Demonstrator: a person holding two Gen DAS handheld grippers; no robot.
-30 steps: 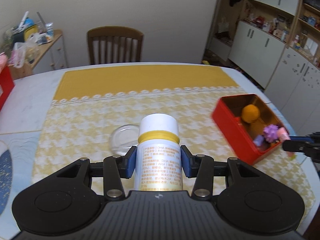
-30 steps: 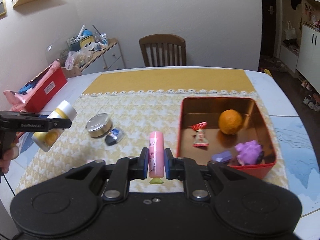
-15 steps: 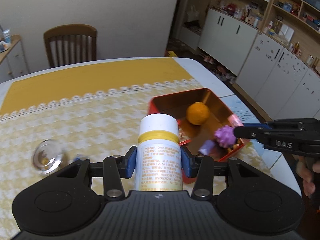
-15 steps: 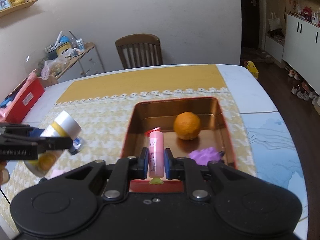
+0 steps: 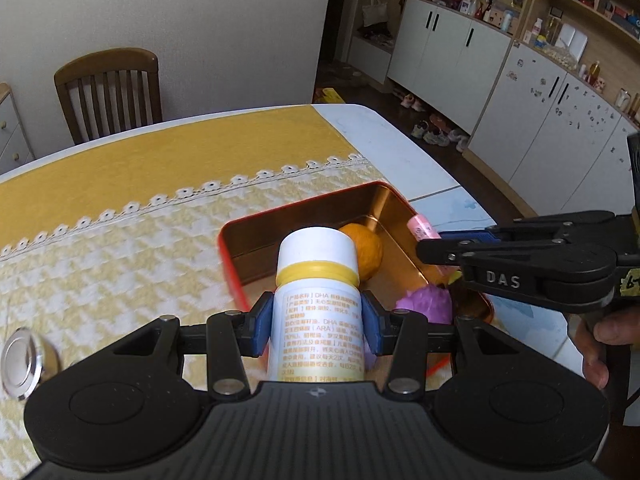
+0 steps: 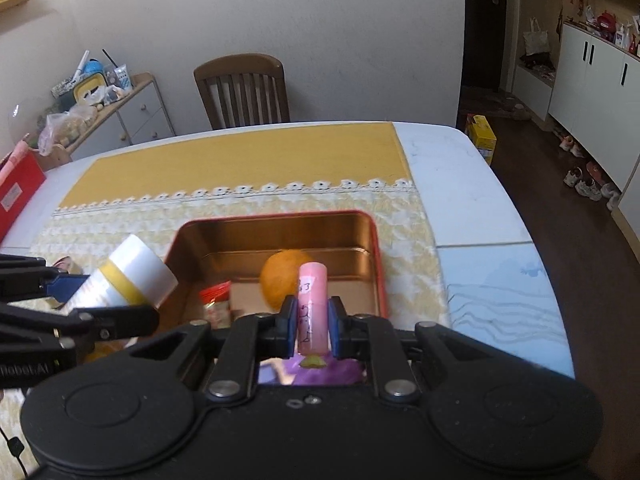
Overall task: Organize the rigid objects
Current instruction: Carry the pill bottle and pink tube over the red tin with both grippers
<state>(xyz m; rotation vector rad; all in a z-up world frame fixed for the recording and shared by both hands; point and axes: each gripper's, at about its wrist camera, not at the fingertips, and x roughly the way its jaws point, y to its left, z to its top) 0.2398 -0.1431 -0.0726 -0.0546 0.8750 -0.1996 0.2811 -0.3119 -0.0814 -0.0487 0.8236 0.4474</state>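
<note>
My left gripper [image 5: 316, 322] is shut on a white bottle [image 5: 316, 280] with a yellow band, held over the near left corner of the red tin [image 5: 280, 216]. In the right wrist view that same white bottle [image 6: 128, 276] hangs at the left edge of the red tin [image 6: 276, 216]. My right gripper [image 6: 313, 332] is shut on a pink tube [image 6: 313, 300] above the tin's near side; the pink tube [image 5: 420, 228] also shows in the left wrist view. Inside the tin lie an orange [image 6: 280, 276], a purple spiky toy [image 5: 424, 304] and a red packet [image 6: 216, 296].
A round metal lid [image 5: 20, 364] lies on the yellow-and-white cloth [image 5: 120, 248] left of the tin. A wooden chair [image 6: 244, 92] stands at the table's far side. The table edge and floor drop off at right [image 6: 560, 240]. A red box [image 6: 16, 188] sits far left.
Both grippers have travelled with their loads to the red tin: the bottle from over the cloth rightward to the tin, the pink tube from beside the tin to above its inside.
</note>
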